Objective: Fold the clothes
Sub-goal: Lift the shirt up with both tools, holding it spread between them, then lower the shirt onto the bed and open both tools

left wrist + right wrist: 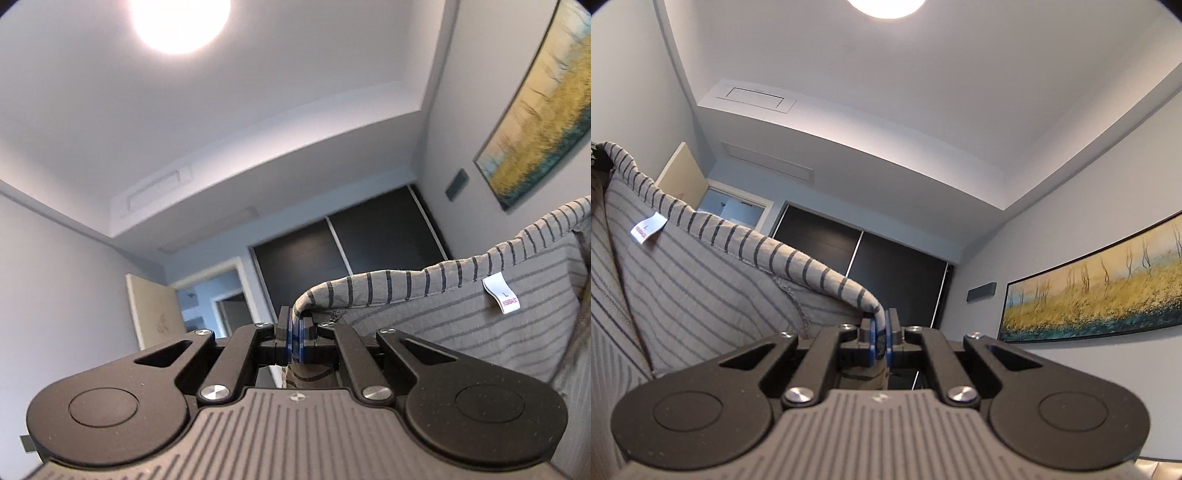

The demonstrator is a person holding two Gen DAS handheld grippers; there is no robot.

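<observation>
A grey garment with thin dark stripes (454, 314) hangs in the air, stretched between my two grippers. My left gripper (295, 334) is shut on one end of its top hem, and the cloth runs off to the right. In the right wrist view the same garment (701, 280) spreads to the left, with my right gripper (882, 334) shut on the other end of the hem. A white size label (501, 293) (648, 228) sits inside near the hem. Both grippers point slightly upward. The lower part of the garment is hidden below the gripper bodies.
A bright round ceiling lamp (181, 22) is overhead. Dark sliding wardrobe doors (351, 251) stand at the far wall, with an open doorway (210, 299) to their left. A long framed painting (1100, 284) hangs on the right wall.
</observation>
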